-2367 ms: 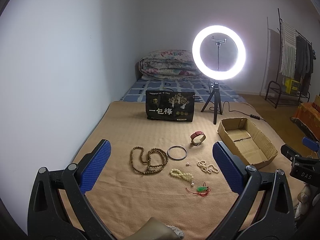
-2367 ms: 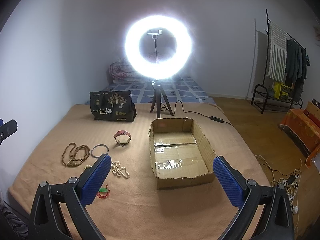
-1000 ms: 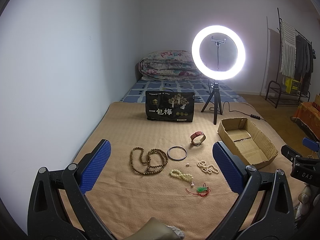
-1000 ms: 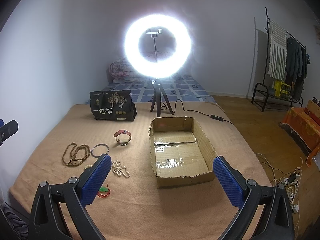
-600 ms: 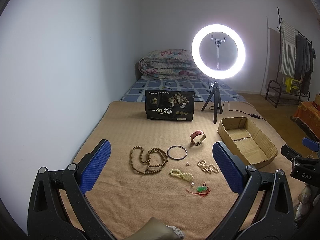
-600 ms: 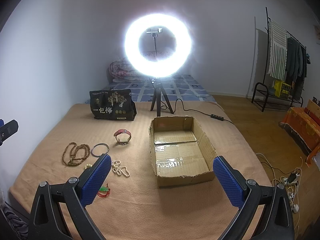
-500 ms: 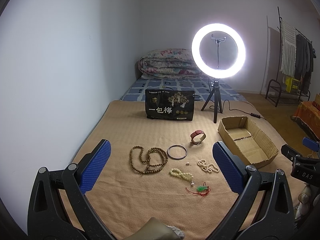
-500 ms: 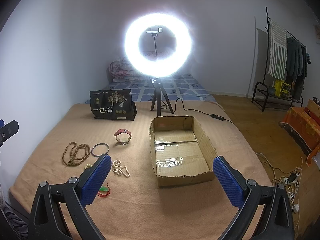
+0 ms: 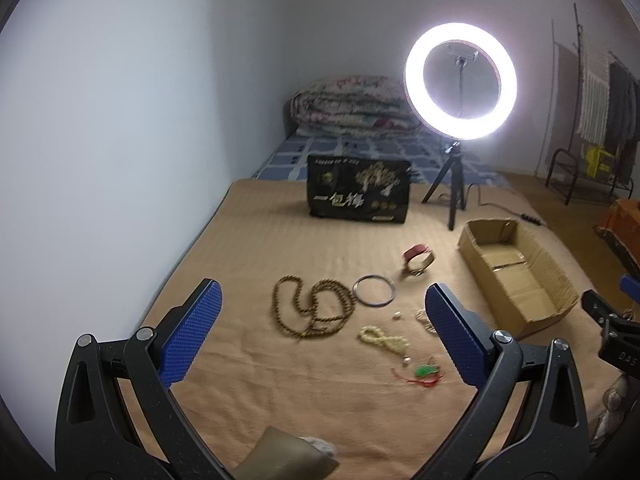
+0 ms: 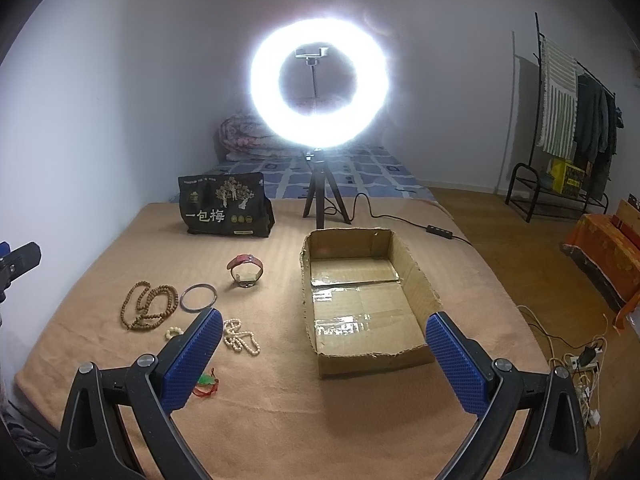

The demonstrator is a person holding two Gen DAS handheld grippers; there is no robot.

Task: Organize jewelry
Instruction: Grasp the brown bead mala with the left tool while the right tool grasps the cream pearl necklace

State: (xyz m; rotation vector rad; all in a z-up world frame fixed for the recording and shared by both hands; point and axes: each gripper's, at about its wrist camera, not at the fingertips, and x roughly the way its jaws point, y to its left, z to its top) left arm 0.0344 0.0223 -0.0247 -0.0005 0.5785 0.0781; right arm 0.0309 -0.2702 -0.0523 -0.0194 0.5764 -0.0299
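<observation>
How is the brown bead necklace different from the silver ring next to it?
The brown bead necklace is a long beaded string, lying in floppy loops. The silver bangle is one smooth, plain hoop, stiff-looking and much smaller. Both lie flat on the tan blanket, outside the cardboard box.

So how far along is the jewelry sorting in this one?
Nothing is done: the cardboard box is empty. Nothing is in hand; the left hand-held gripper and right hand-held gripper are open. The brown beads, bangle, watch and pearls remain on the blanket.
</observation>
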